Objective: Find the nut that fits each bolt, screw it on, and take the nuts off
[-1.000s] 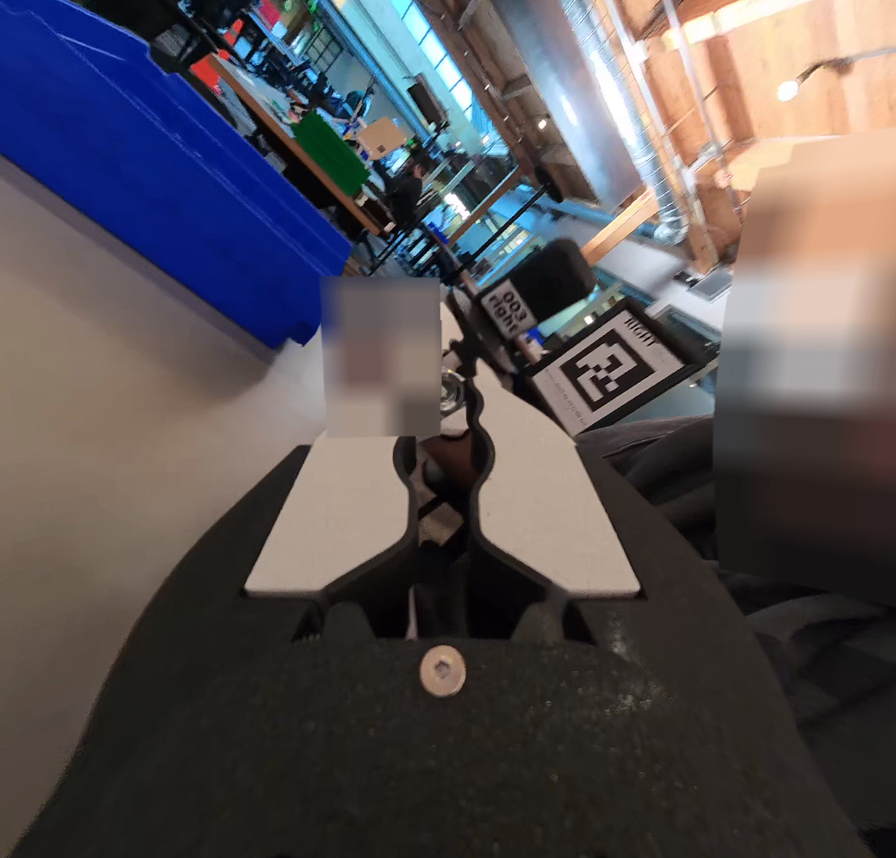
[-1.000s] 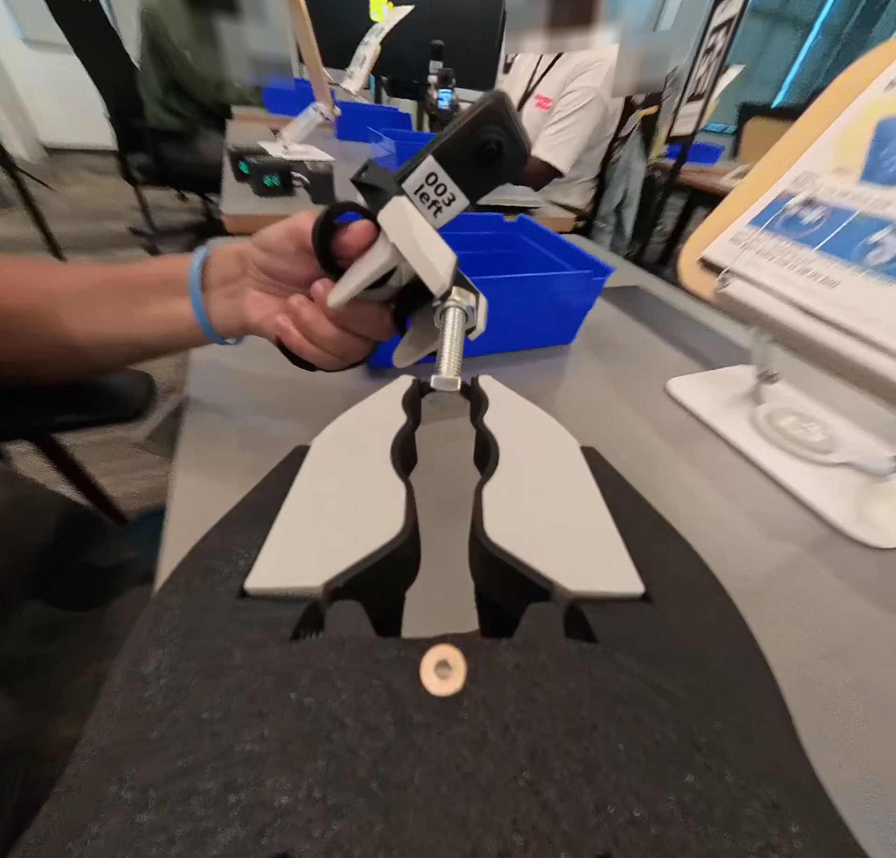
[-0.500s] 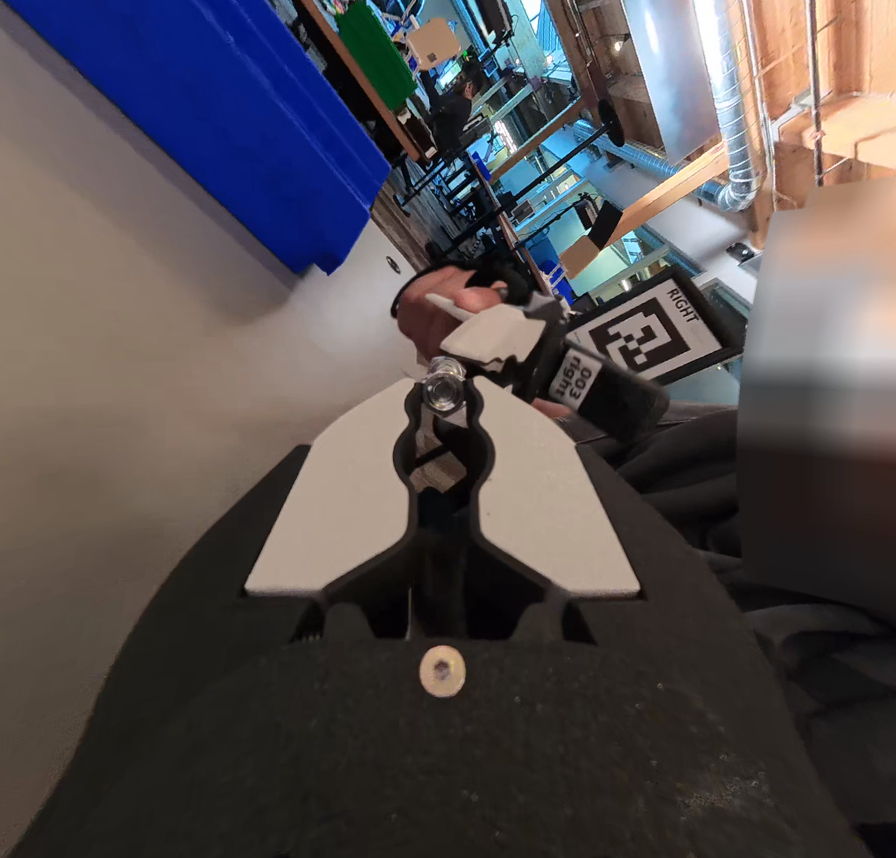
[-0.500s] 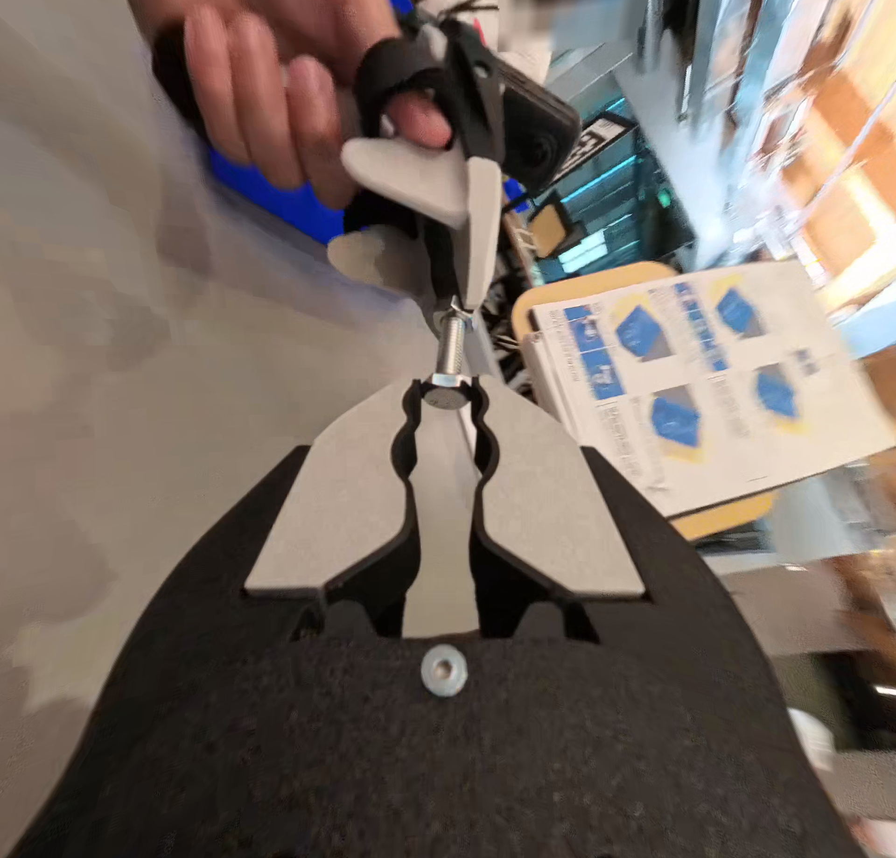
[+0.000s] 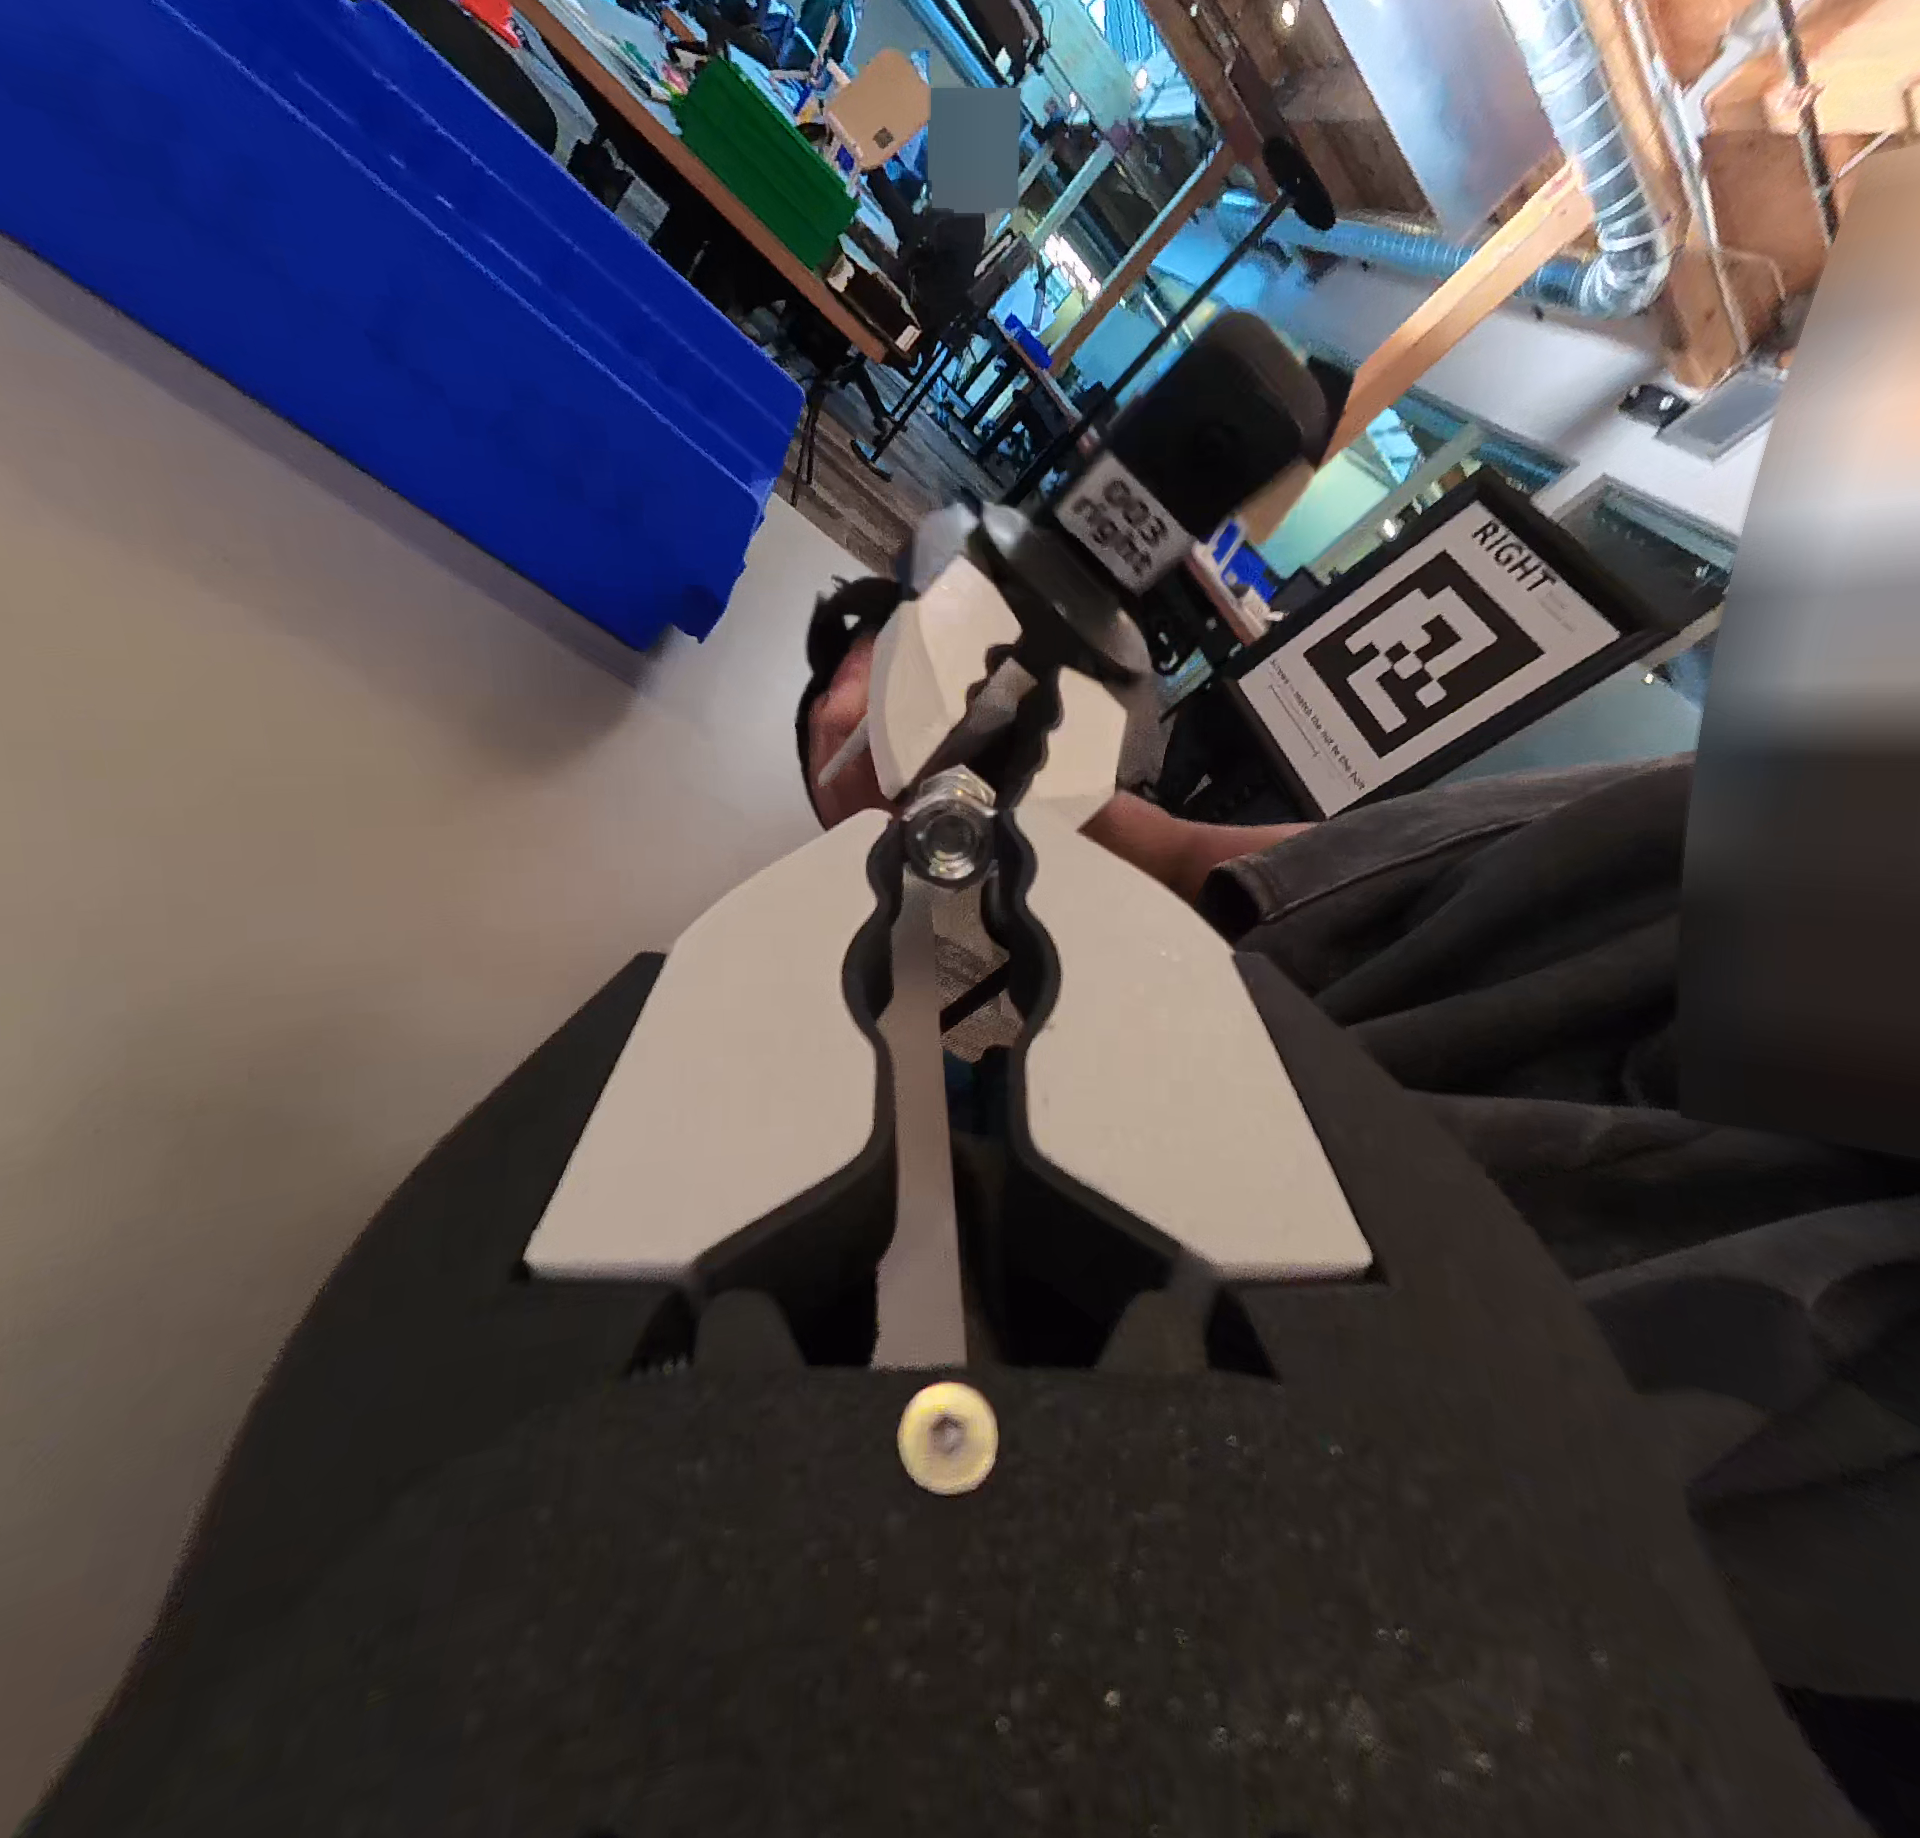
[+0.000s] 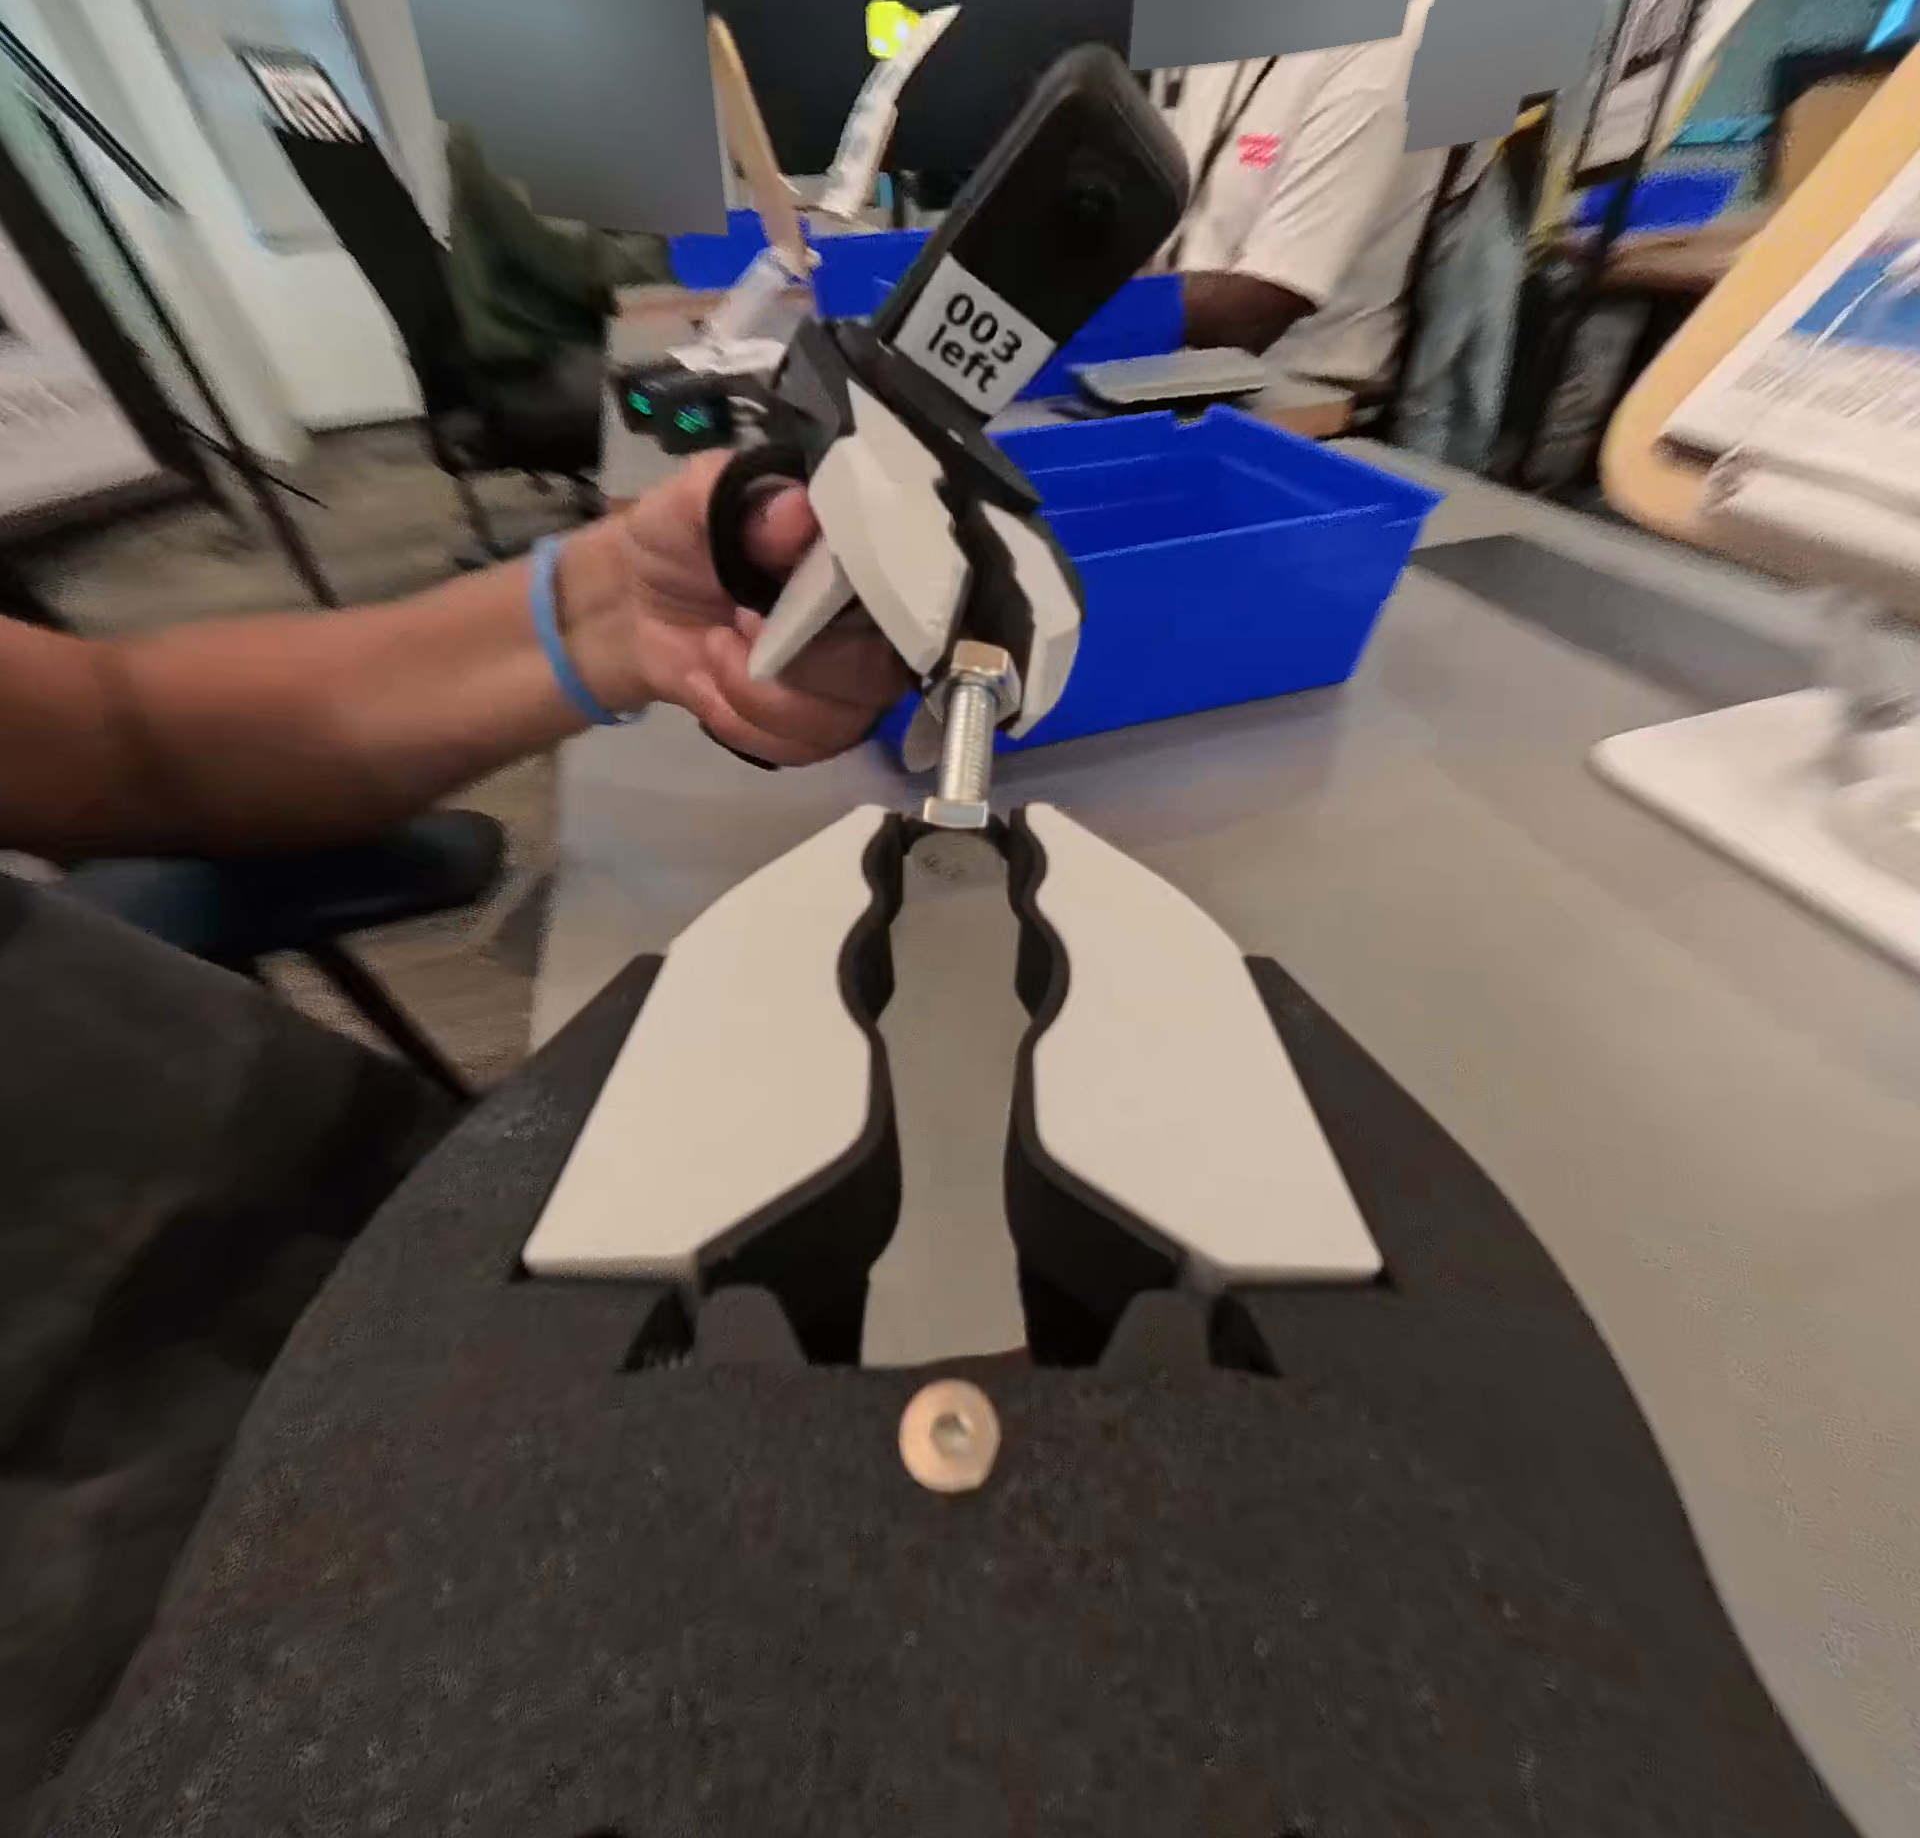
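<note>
Item: silver threaded steel bolt (image 6: 963,739), held mid-air above grey bench (image 6: 1455,905). Right tongs (image 6: 954,822) clench its head; left tongs (image 6: 982,682) clench the silver hex nut (image 6: 980,668), apparently for counter-rotation.

Open workshop: worktables (image 5: 665,141), blue bins (image 6: 1226,552), exposed ducts (image 5: 1600,178).

Bolt (image 6: 964,739): bright, glossy metal, threaded shank; nut (image 6: 981,668) of the same shiny metal. Right gripper (image 6: 954,824): matt, smooth pale-grey plastic fingers (image 6: 1143,1061) with black rubbery edging, body of rough, grainy black foam-like material. Left gripper (image 5: 948,843) was alike. Bin (image 6: 1226,562): smooth, slightly glossy blue plastic. Tabletop (image 6: 1455,936): smooth, matt grey. Sleeve (image 5: 1455,915): dark matt cloth.
</note>
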Demonstrator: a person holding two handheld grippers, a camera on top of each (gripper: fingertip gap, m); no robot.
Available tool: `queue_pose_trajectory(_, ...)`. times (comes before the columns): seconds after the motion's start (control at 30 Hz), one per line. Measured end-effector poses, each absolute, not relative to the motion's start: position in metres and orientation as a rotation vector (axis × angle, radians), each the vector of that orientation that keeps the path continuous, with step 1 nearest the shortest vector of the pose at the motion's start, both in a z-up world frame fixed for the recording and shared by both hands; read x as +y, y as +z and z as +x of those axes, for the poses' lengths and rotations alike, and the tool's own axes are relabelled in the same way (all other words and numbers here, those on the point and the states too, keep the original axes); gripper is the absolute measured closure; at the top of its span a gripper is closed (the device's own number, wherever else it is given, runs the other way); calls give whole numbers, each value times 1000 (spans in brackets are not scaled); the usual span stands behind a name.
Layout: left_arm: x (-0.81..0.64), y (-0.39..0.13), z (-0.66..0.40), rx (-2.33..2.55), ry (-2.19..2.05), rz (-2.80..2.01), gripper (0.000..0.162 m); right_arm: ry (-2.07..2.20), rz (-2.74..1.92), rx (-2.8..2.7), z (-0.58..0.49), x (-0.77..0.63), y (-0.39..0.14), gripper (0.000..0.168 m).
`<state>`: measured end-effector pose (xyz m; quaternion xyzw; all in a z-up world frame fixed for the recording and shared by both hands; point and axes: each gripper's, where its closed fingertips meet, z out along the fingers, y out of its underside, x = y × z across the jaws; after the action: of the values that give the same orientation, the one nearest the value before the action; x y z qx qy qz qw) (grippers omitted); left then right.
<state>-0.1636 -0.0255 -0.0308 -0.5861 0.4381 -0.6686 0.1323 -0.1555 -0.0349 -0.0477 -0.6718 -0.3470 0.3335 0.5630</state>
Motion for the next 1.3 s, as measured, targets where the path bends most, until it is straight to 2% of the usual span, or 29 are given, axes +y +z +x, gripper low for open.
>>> queue_pose_trajectory(0.33,-39,-30,-175,1498,-1788,-1466,145,1792,-1673,-396,-168,-50,-41,149)
queue_pose_trajectory(0.57,-40,-31,-180,1592,-1601,-1327,145,2254,-1587,-75,-171,-50,-40,149)
queue_pose_trajectory(0.8,-41,-35,-182,1641,-1493,-1327,144,2220,-1596,-91,-170,-48,-42,149)
queue_pose_trajectory(0.97,-34,-31,-182,1566,-1552,-1355,123,2132,-1604,-153,-164,-46,-41,149)
queue_pose_trajectory(1.1,-24,-33,-181,1442,-1607,-1452,108,1876,-1635,-276,-152,-37,-46,149)
queue_pose_trajectory(1.2,-33,-47,-175,1432,-1631,-1488,104,1602,-1697,-447,-145,-32,-57,148)
queue_pose_trajectory(1.3,-42,-53,-169,1453,-1658,-1482,104,1586,-1641,-507,-145,-36,-48,149)
